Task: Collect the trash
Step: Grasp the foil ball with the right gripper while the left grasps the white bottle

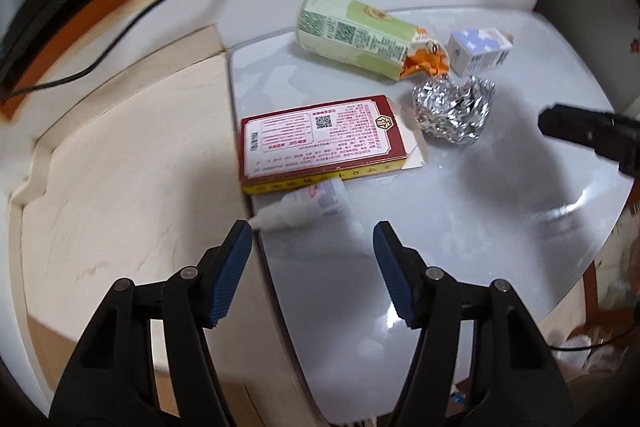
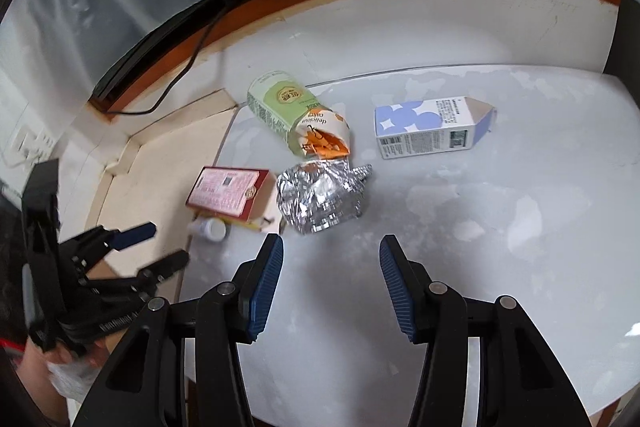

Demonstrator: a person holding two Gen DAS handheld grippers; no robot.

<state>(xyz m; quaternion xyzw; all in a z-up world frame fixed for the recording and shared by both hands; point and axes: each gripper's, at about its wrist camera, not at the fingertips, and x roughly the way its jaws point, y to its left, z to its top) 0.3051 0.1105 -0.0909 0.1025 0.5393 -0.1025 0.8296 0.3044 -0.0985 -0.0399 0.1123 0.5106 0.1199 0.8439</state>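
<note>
A: The left claw (image 1: 312, 233), black with blue ribbed pads, fills the lower centre of the left wrist view; its jaws stand apart with nothing between them. What lies just beyond its tips?

B: A small white plastic squeeze bottle (image 1: 298, 205), on its side at centre frame, its nozzle close to the left pad. It touches the near edge of a flat red-and-yellow printed cardboard box (image 1: 320, 143), which lies on the glossy white bench (image 1: 460, 227) beside a pale beige board (image 1: 132, 163) at centre left.

A: And the right claw (image 2: 331, 243)?

B: Same build, lower centre of the right wrist view; jaws parted to a middling gap, gripping nothing. Just above its tips, at centre frame, sits a crumpled ball of silver foil (image 2: 320, 197).

A: The remaining trash?

B: Above the foil, a pale green cardboard tube (image 2: 280, 107) lies on its side, with an orange-and-white paper wrapper (image 2: 326, 137) at its open end, touching the foil or nearly so. At upper right centre a white carton with blue dots (image 2: 432, 131) lies on its side, apart from the others.

A: Does either claw appear in the other's view?

B: Yes. The left one shows at lower left of the right wrist view, held in a person's hand (image 2: 76, 359); a black tip of the right one enters at the right edge of the left wrist view.
</note>
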